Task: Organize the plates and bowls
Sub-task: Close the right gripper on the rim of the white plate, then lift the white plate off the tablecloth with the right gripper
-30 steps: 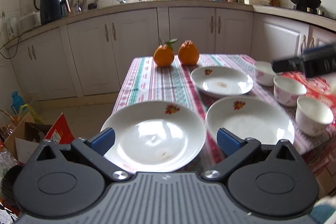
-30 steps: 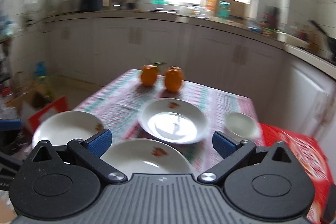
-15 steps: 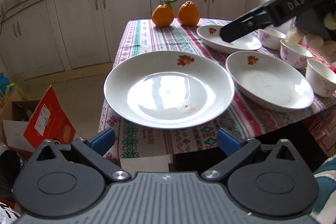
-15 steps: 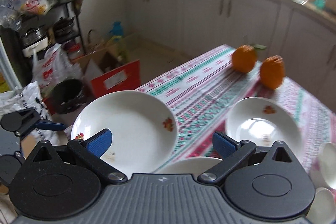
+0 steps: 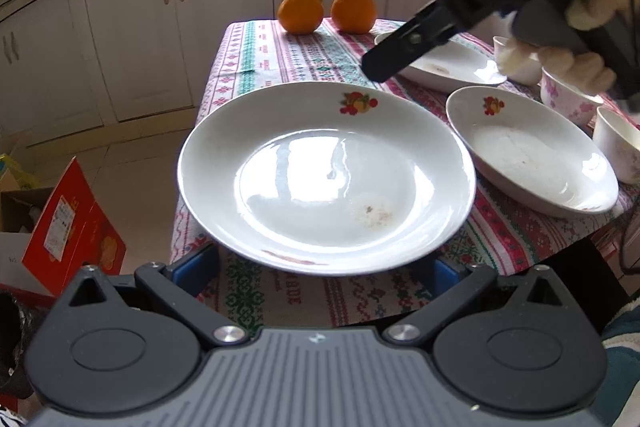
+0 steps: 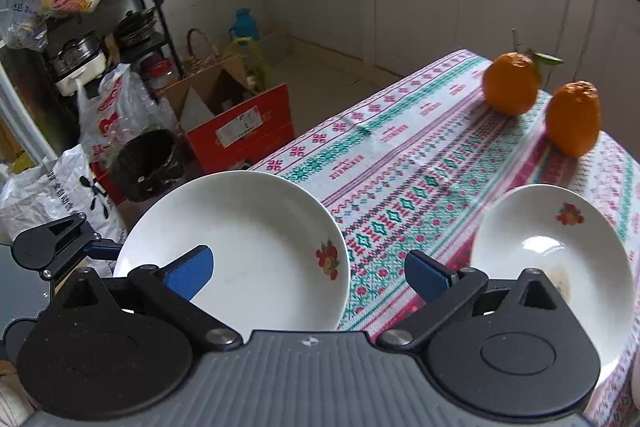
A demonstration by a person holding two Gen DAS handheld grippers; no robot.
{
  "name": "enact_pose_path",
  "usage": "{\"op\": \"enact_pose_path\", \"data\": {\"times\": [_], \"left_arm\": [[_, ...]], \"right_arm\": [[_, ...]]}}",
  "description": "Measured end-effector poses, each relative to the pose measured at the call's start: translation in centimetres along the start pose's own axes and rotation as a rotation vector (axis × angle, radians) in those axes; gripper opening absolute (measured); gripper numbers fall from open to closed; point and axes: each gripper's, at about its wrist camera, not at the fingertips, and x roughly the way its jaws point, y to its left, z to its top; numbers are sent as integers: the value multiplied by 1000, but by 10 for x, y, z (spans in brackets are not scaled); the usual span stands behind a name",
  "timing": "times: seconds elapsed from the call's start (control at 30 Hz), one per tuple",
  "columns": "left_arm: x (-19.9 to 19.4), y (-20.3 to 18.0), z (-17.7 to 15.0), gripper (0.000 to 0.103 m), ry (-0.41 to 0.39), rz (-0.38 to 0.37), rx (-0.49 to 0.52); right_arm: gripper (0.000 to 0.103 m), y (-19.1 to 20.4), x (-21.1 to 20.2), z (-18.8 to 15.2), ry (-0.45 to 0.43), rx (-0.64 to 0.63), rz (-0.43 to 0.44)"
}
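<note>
On the right tool (image 5: pixel 472 11), raised lettering reads "DAS", above the plates (image 5: pixel 326 175).

Clothed table (image 5: pixel 256 67): plates (image 5: pixel 532 163), bowls (image 5: pixel 568 99), oranges (image 5: pixel 301 11).

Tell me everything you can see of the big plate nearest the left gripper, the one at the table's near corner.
The big plate is round, white, glossy like glazed ceramic, with a shallow well, a broad sloping rim and one red fruit motif on its far rim. A faint brownish smear marks the well. It sits level on the patterned tablecloth, its near and left edges overhanging the corner. The left gripper is open, its blue pads just beneath the overhanging rim; contact cannot be told. No other dish touches it.
</note>
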Motion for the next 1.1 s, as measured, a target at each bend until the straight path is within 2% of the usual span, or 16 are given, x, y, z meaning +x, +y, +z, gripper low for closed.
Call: {"op": "enact_pose_path", "data": {"times": [0.37,0.73,0.9,1.1], "left_arm": [[1,0,4,103,21,5,0],[-2,1,1,102,-10,-14,11],[-5,3,1,102,-12,-29,8],[-7,2,2,102,-14,-27,23]], "right_arm": [[103,-11,46,16,134,9,164],[86,-4,59,24,197,-56,207],[80,-7,64,28,214,-81,222],[78,-18,68,34,234,-60,291]]}}
